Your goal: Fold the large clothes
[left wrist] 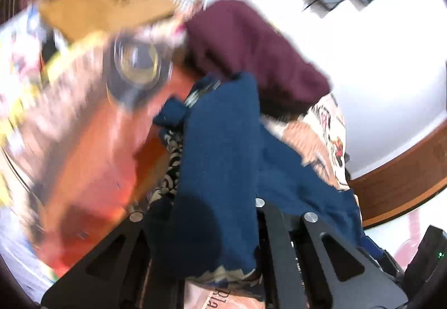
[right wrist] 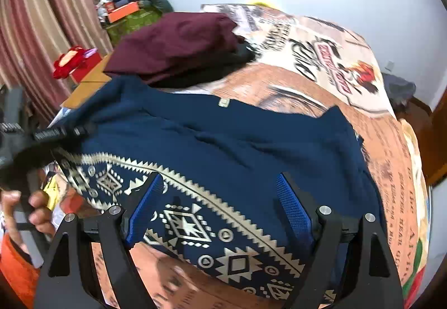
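- Two grippers work one navy knitted sweater with cream geometric bands (right wrist: pixel 223 147), spread on the printed bedspread (right wrist: pixel 321 63).
- Left gripper (left wrist: pixel 212 225): jaws clamped on a raised fold of it.
- Right gripper (right wrist: pixel 220 208): jaws spread wide above its patterned band.
- Folded maroon garment (right wrist: pixel 178 43) lies beyond the sweater.

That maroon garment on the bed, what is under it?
Under the maroon garment a black garment pokes out, lying on the printed bedspread. How far the black one extends, or whether more lies beneath, is covered.
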Motion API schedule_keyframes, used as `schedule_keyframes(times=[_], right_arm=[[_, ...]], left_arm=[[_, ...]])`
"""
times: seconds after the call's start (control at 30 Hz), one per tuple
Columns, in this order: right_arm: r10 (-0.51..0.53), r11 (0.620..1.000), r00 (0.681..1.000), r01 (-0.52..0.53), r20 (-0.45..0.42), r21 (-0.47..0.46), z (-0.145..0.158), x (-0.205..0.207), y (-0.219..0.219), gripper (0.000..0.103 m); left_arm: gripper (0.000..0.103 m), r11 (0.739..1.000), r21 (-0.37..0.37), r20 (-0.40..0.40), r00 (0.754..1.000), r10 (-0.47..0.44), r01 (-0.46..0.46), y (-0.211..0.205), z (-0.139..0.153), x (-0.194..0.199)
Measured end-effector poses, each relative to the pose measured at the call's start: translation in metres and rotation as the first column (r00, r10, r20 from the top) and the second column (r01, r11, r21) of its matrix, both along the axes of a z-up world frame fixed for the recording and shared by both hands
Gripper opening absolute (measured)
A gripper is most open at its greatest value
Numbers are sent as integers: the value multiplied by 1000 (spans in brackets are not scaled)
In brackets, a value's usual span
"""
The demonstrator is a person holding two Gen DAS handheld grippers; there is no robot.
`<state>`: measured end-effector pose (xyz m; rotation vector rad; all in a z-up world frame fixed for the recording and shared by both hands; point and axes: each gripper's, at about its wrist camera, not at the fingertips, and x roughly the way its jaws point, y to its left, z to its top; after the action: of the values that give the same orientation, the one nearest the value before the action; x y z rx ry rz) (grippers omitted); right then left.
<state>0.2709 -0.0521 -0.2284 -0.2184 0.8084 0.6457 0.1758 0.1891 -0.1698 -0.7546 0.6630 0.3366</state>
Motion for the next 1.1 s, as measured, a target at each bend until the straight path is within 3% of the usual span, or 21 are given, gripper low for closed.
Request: schedule_keyframes(times=[0.1,0.17,0.3,0.43,0.6,0.77,0.93,1.0,1.1], right_arm=[[41,999,999,-42,-29,-5,-9,-3,21,80],[86,996,991,-86,-101,3,-27,-3,38,80],[155,988,964,-148,-216,47,-52,1,57,80],[146,988,969,-132,-201,81,-37,6,36,80],[32,995,994,-21,-107,103,-6,11,-27,80],[-139,984,990,142,-34,107,11,17,-102,80],[-225,967,972,232,-69,105,3,16,-140,80],[-238,963,967,247,-87,105,-2,13,-148,80],[-251,959,962,262,-112,105,-4,15,-154,80]], left_arm=[[7,995,104,36,999,4,-7,-3,35,-8],[7,987,161,57,998,6,-15,-4,57,-16],[7,978,209,58,998,-19,7,-8,77,-17],[7,967,250,50,996,-74,60,-34,76,-5],[7,943,287,51,980,-191,169,-85,82,22],[7,902,245,17,928,-371,356,-150,64,61],[7,825,104,-124,831,-543,555,-200,-4,82],[7,802,67,-164,800,-577,593,-208,-25,81],[7,762,104,-190,765,-615,639,-212,-29,70]])
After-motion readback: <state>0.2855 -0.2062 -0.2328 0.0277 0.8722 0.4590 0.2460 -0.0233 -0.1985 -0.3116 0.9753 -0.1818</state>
